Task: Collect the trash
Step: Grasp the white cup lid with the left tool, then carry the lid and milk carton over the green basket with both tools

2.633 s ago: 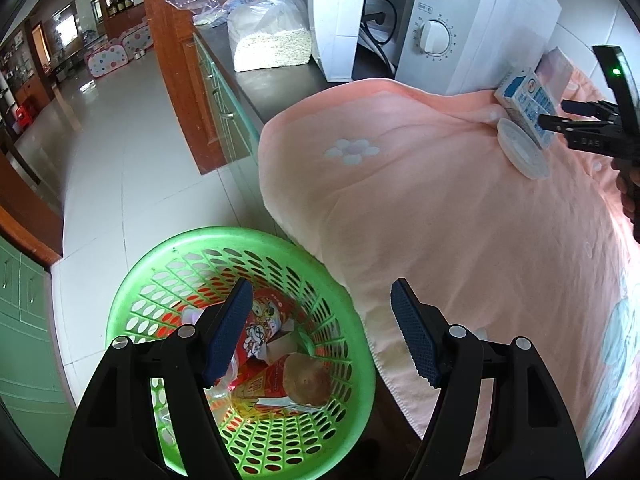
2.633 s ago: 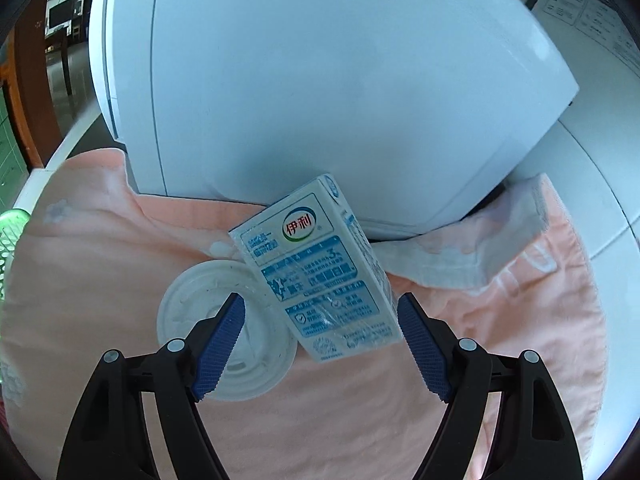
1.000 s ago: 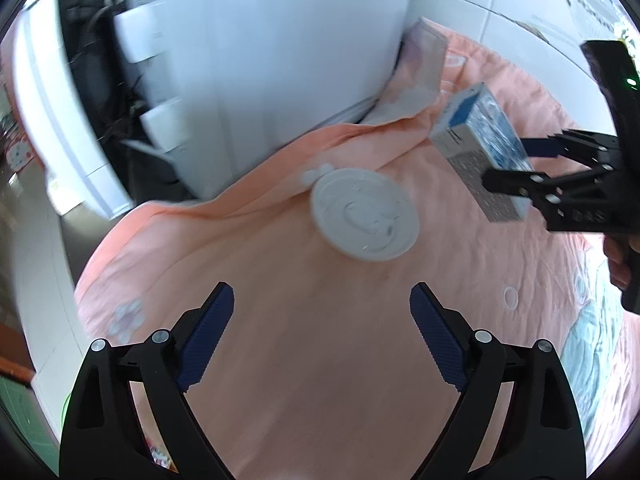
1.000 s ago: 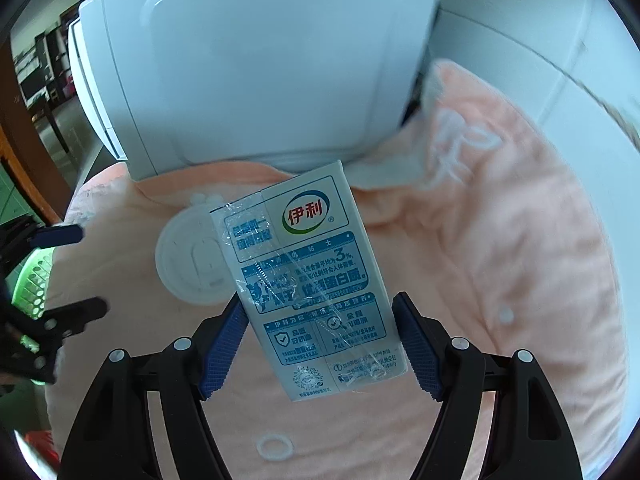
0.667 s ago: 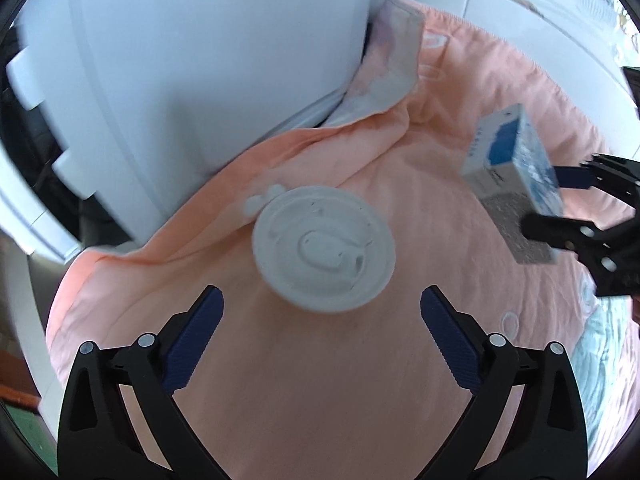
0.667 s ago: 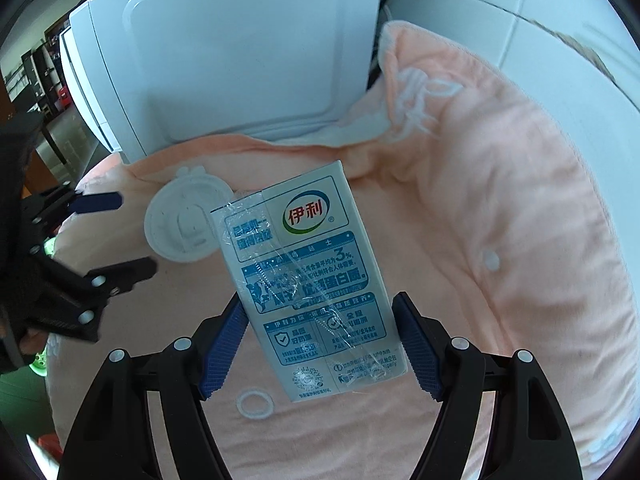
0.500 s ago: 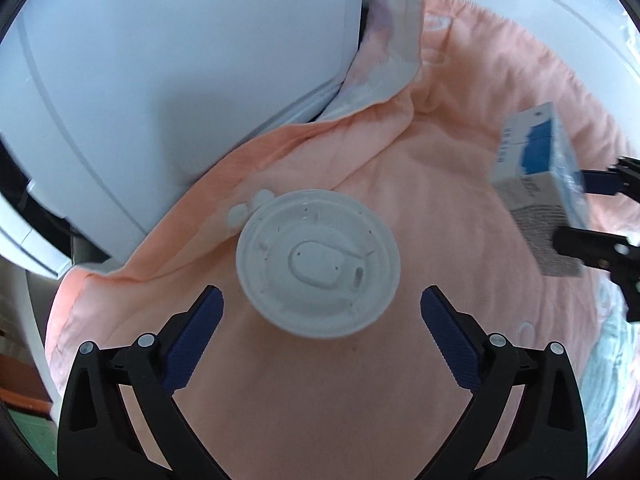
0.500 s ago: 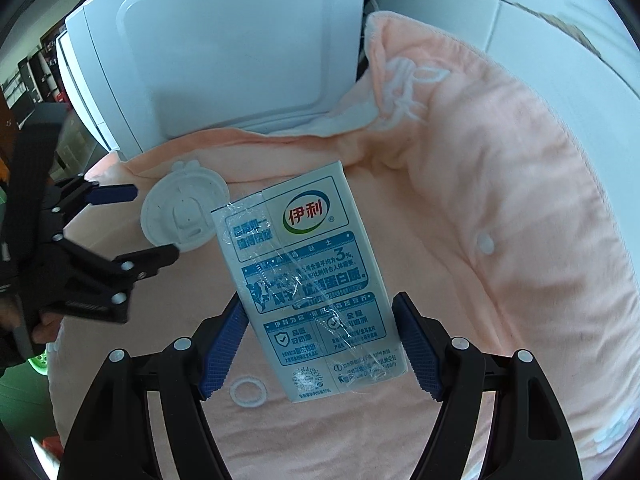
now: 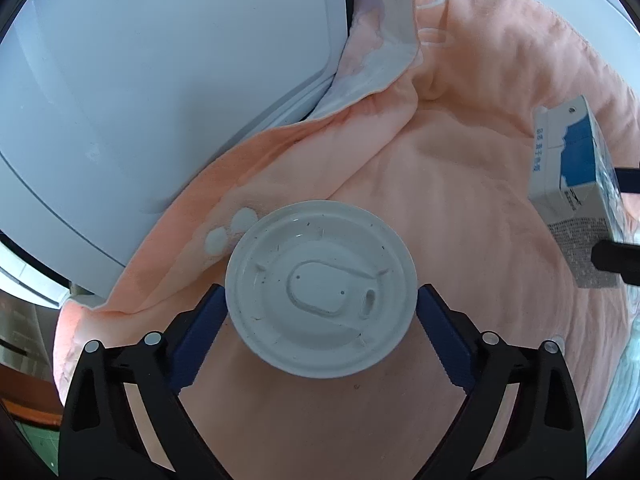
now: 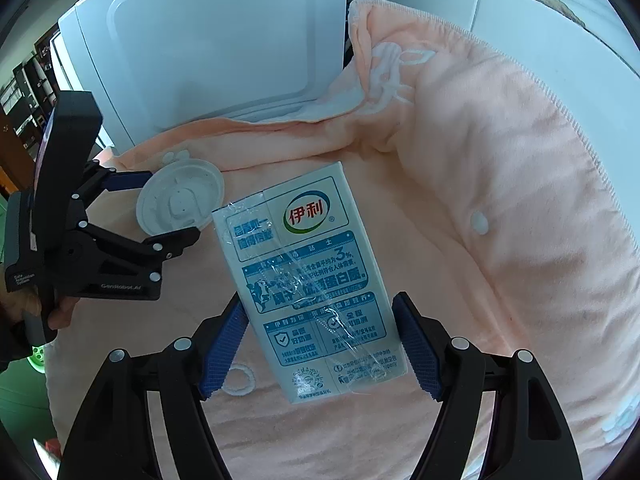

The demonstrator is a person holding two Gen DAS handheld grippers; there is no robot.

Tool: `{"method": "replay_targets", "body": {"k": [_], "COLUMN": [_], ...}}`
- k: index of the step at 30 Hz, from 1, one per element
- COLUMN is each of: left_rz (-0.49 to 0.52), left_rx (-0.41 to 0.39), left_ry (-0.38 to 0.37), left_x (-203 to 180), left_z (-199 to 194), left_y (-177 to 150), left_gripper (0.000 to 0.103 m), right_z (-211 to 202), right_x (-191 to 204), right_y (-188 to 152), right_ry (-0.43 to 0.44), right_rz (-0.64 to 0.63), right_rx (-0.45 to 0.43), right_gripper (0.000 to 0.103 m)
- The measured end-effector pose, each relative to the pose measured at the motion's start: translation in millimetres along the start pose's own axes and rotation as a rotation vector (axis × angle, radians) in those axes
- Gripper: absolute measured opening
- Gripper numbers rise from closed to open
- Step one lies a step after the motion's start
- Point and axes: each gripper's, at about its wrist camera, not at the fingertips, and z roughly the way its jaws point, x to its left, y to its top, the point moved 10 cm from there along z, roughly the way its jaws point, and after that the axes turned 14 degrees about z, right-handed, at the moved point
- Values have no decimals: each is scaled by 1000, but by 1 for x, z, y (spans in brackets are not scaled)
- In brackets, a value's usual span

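A white plastic cup lid (image 9: 320,294) lies on the peach towel (image 9: 460,200). My left gripper (image 9: 318,334) is open with its blue pads on either side of the lid, close to its rim. The lid (image 10: 180,200) and the left gripper (image 10: 160,208) also show in the right wrist view. My right gripper (image 10: 320,344) is shut on a blue and white milk carton (image 10: 312,280) and holds it above the towel. The carton (image 9: 572,196) shows at the right edge of the left wrist view.
A white microwave (image 9: 140,80) stands behind the towel, close to the lid; it also shows in the right wrist view (image 10: 220,48). A white tiled wall (image 10: 500,0) is at the back right. A bit of the green basket (image 10: 36,356) shows at the lower left.
My left gripper has moved from over the green basket to the lid and now straddles it. My right gripper closed on the milk carton, lifted it and drew it back to the right.
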Motion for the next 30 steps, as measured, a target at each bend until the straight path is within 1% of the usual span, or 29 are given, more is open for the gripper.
{"method": "replay_targets", "body": {"k": [3,7,14,19,24,28,30], "left_rz": [-5,3,-27,-37,-52,-44,-37], "left_rx": [-6,-9,-15,-18,-6,4,-6], "left_ry": [-2,-24,-57,-64,-69,-65,-58], "left_x": [-1,-4,-1,6,8,6,5], "left_z": [2,1,5,2,4,5,6], "left_y": [3,4,3,-7,-9,-11,-11], "left_gripper": [93,93,93,93,94,94,93], "right_z": [0,0,0,0,-1,-1,0], "right_x": [1,1,1,0,2,2,2], "right_y": [0,1,1,1,1,2,3], "right_ry": [-1,3,1,4,9,7,8], "right_rz": [-8,-5,-6,-1,1,-1,2], "right_rx": [0,-2,0,-1,0,2,3], "right_gripper": [71,71,71,71,71,71,70]}}
